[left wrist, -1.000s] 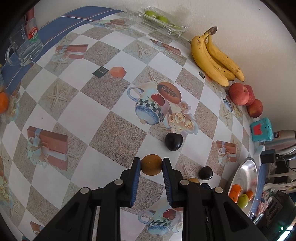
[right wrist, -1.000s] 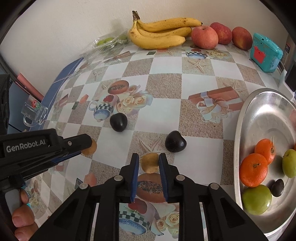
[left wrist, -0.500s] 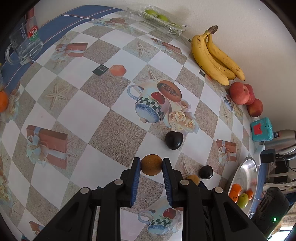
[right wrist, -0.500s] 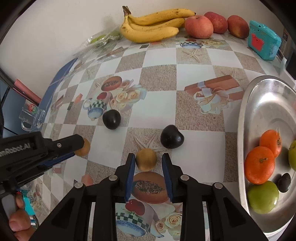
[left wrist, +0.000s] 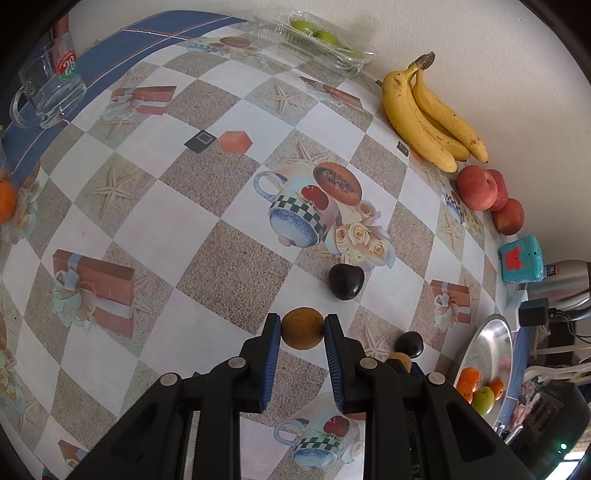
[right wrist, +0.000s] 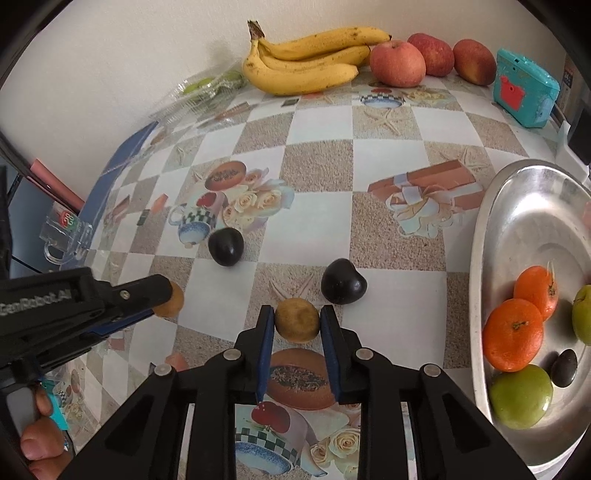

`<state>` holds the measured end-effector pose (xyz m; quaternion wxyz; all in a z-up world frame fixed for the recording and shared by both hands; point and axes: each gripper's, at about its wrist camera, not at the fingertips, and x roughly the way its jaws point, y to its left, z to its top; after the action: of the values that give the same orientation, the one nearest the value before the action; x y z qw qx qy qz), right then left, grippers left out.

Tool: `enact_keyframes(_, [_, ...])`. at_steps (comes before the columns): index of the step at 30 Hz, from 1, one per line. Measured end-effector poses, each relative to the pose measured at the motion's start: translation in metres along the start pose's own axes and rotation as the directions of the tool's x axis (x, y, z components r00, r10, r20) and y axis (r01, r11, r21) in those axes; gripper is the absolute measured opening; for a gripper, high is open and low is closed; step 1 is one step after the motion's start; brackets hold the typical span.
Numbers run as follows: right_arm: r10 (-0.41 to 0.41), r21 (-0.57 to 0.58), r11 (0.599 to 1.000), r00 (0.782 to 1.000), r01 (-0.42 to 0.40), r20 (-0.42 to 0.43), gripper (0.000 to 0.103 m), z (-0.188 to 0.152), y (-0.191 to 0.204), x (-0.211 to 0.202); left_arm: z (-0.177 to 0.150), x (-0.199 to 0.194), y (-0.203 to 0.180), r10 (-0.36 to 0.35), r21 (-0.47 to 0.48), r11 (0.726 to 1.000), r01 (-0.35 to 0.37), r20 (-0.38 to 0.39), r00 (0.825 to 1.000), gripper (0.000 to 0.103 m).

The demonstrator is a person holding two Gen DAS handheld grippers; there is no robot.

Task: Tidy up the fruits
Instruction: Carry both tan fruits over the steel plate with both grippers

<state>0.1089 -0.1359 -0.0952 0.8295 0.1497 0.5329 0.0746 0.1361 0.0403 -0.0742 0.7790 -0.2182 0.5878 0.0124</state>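
Note:
My left gripper (left wrist: 302, 328) is shut on a round brown fruit (left wrist: 303, 328), low over the tablecloth. My right gripper (right wrist: 297, 320) is shut on a second brown fruit (right wrist: 297, 319); that fruit shows partly in the left wrist view (left wrist: 400, 359). The left gripper and its fruit (right wrist: 170, 301) show at the left of the right wrist view. Two dark plums (right wrist: 225, 246) (right wrist: 342, 281) lie on the cloth beyond my right gripper. A steel tray (right wrist: 491, 236) on the right holds two oranges (right wrist: 512, 334), green apples (right wrist: 521, 395) and a dark plum (right wrist: 564, 363).
Bananas (right wrist: 306, 59), three red apples (right wrist: 397, 62) and a teal toy camera (right wrist: 524, 86) line the back wall. A clear pack of green fruit (left wrist: 321, 35) lies at the back. A glass mug (left wrist: 48, 88) stands at the far left, an orange (left wrist: 5, 201) at the left edge.
Both grippers hold their brown fruits as before. The right gripper has drawn back and risen slightly; the left has barely shifted.

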Motion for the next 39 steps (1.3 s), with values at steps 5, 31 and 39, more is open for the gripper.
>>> enact_keyframes(5, [0.01,0.004,1.0,0.999,-0.01,0.039,0.026,0.003,-0.002,-0.018,0.001,-0.007,-0.006,-0.024,0.018,1.0,0.024,0.02,1.0,0.026])
enact_keyframes(31, [-0.092,0.305,0.952,0.981,0.036,0.169,0.026,-0.004,-0.131,-0.107,-0.068,-0.007,-0.126,-0.139,0.355,0.923,0.147,-0.048,0.989,0.026])
enact_keyframes(39, [-0.135,0.357,0.932,0.969,0.055,0.205,0.026,-0.015,-0.166,-0.137,-0.101,0.002,-0.167,-0.197,0.472,0.855,0.213,-0.084,0.977,0.026])
